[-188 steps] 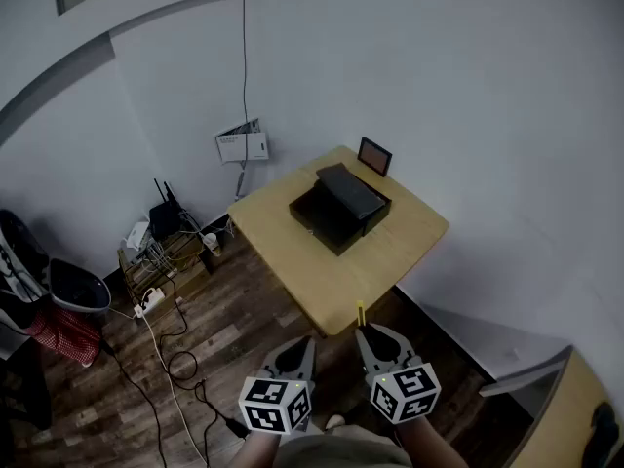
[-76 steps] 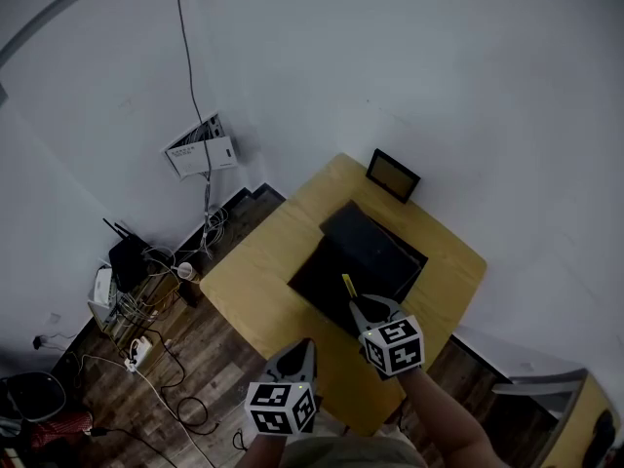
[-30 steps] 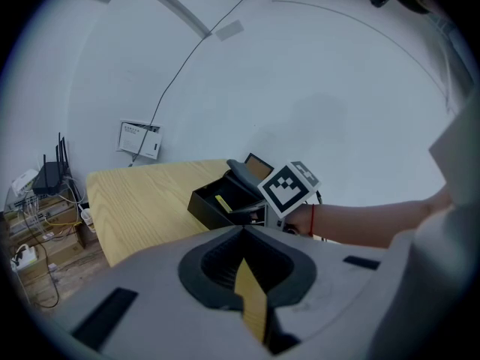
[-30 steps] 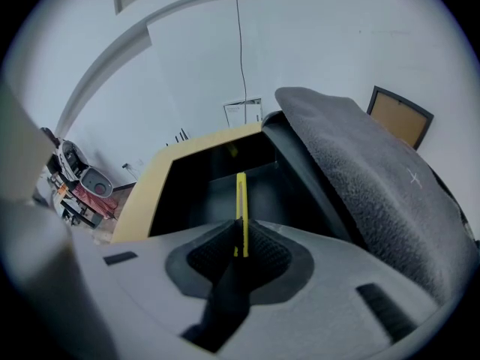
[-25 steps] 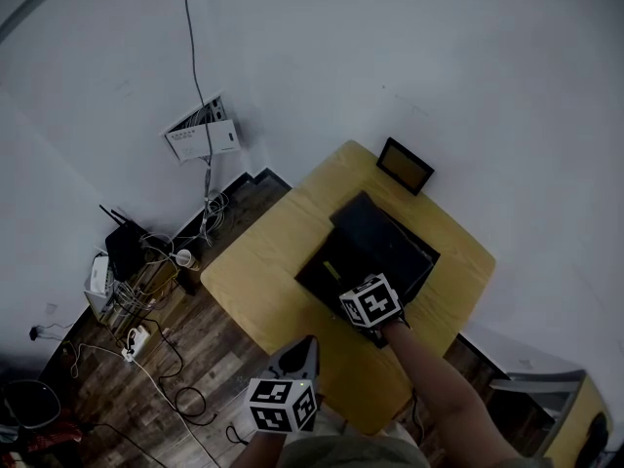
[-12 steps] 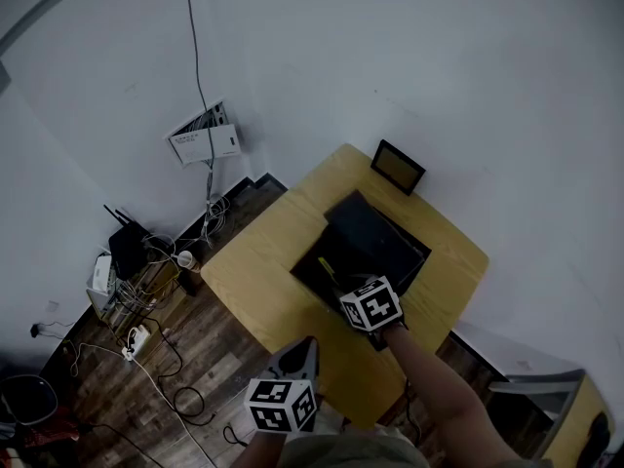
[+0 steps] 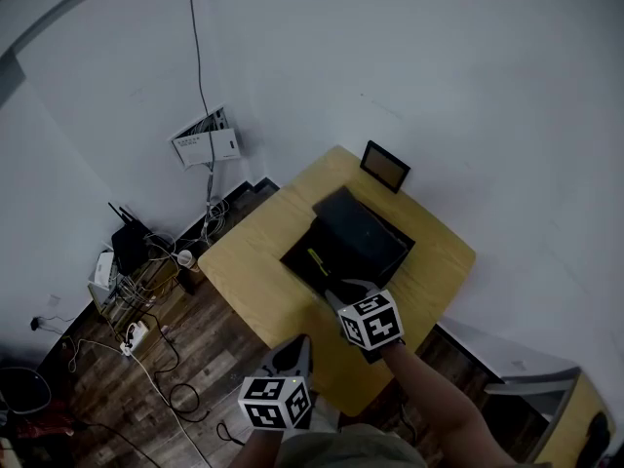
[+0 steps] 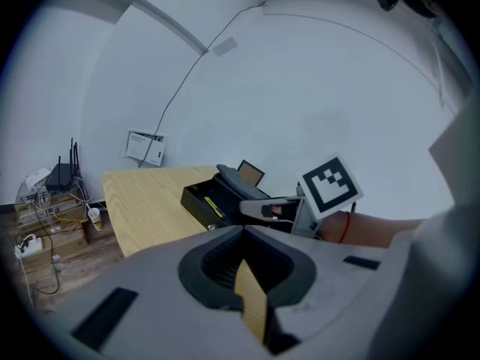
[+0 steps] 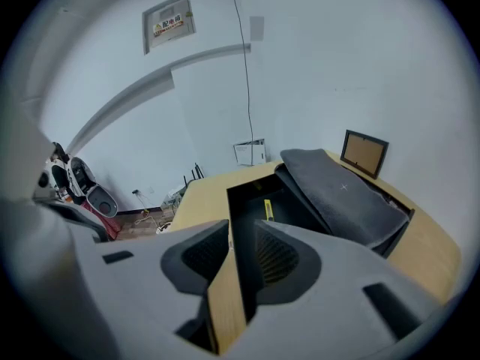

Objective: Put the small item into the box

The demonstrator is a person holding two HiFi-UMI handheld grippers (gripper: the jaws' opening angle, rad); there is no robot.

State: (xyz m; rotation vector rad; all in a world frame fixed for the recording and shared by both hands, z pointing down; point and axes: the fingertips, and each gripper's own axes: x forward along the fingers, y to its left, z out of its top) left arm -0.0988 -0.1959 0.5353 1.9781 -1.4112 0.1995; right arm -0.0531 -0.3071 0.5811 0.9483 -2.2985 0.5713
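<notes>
A small yellow item (image 7: 314,258) lies on the bottom of the open black box (image 7: 292,264) on the wooden table (image 7: 244,261). The box's padded lid (image 7: 363,224) leans back at its far side. My right gripper (image 7: 341,289) hovers just in front of the box's near edge, its jaws a little apart and closing with nothing between them. The right gripper view looks past its jaws (image 9: 238,227) at the yellow item (image 9: 268,209). My left gripper (image 7: 295,347) hangs low by the table's near edge, shut and empty; its own view shows the box (image 8: 196,199).
A small framed picture (image 7: 385,166) stands at the table's far edge against the wall. On the floor to the left sit a router and tangled cables (image 7: 132,242). A wall-mounted box (image 7: 207,147) with a cable hangs behind the table.
Three seconds ago the yellow item stuck out of my right gripper; now it lies in the box. The right gripper has drawn back to the box's near edge. The left gripper stayed put.
</notes>
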